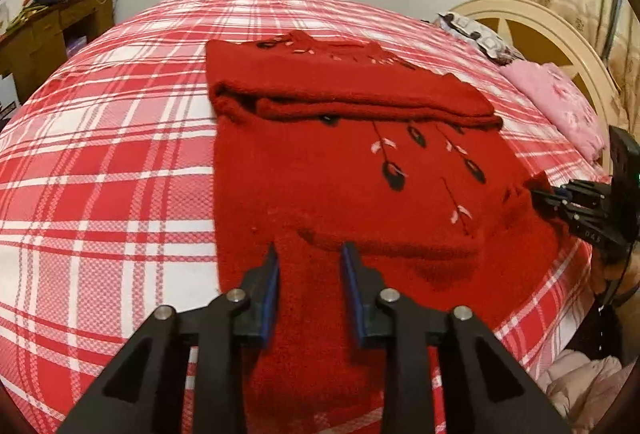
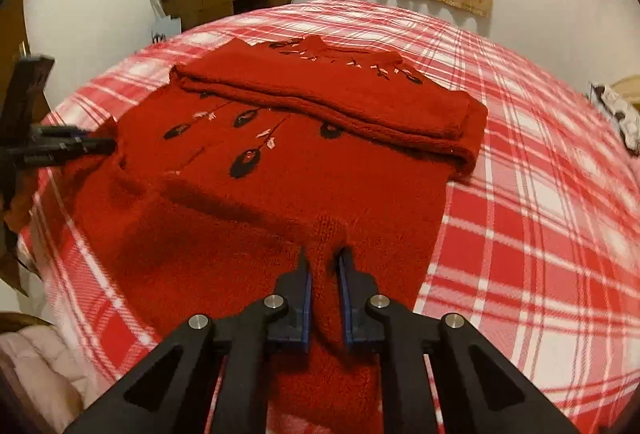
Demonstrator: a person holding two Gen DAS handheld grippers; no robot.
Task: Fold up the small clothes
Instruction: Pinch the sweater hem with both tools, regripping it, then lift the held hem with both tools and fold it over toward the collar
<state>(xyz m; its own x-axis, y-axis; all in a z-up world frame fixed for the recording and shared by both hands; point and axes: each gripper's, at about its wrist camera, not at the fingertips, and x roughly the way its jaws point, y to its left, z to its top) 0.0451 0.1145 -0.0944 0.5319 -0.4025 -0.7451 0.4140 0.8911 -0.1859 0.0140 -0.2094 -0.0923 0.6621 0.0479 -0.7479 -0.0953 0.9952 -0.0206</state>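
Note:
A red knit sweater (image 1: 320, 162) with black and pink flower stitching lies flat on the plaid bed, collar at the far end. Its sleeves (image 1: 340, 98) are folded across the chest in a thick band. My left gripper (image 1: 310, 246) is over the near hem at the sweater's left side. Its blue-padded fingers stand apart, and the knit lies flat between them. In the right wrist view my right gripper (image 2: 323, 252) is shut on a raised ridge of the sweater (image 2: 320, 194) at the hem. The left gripper (image 2: 114, 145) shows at the sweater's other edge, and the right gripper (image 1: 536, 192) shows at the far right.
The red-and-white plaid bedcover (image 1: 100, 174) spreads wide around the sweater. A pink garment (image 1: 560, 102) and a patterned pillow (image 1: 476, 34) lie by the cream headboard (image 1: 540, 30). A cluttered wooden desk (image 2: 224, 0) stands by the far wall. A pale padded coat (image 2: 36, 354) hangs off the bedside.

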